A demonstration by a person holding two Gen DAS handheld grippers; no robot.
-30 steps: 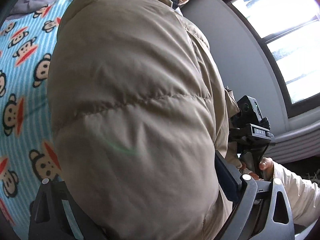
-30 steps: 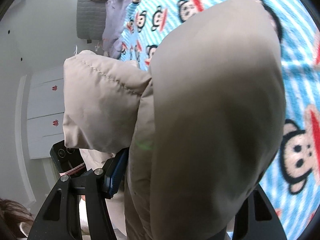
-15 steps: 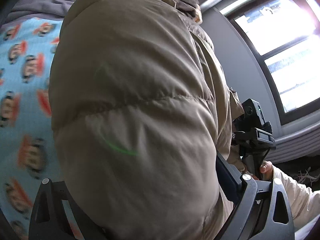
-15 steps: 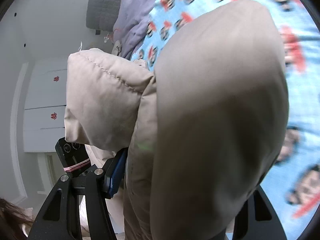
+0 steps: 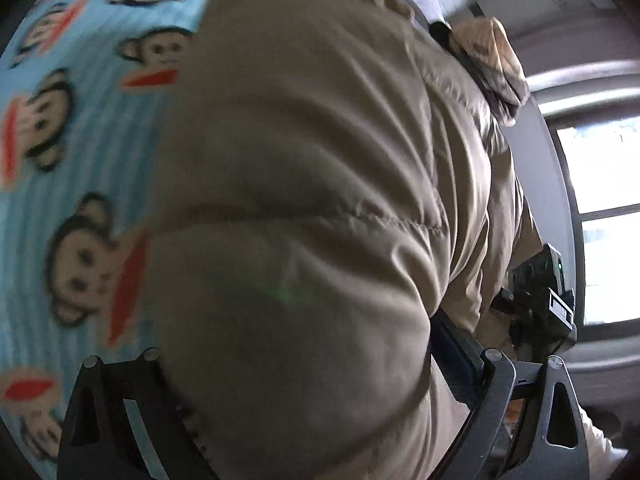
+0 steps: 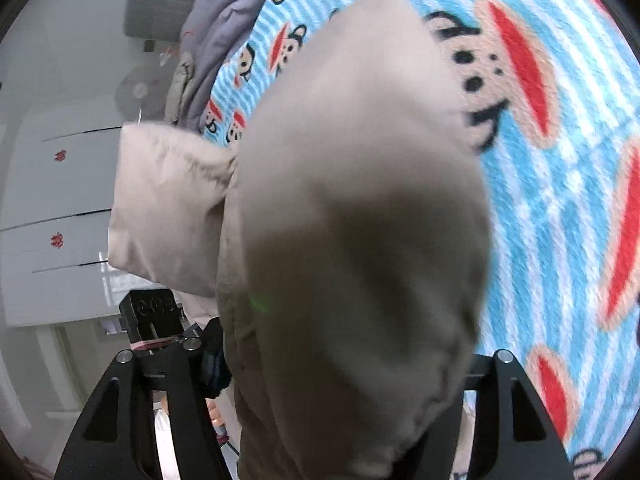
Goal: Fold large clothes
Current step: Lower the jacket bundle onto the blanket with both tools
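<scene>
Between opening right gripper jaws: beige puffer jacket.

Jacket betw. tool sides (blanket below).

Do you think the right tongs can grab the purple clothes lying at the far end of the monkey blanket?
Probably not yet. The right tongs are opening but filled with the puffy beige jacket, which bulges between them and the purple clothes.
</scene>
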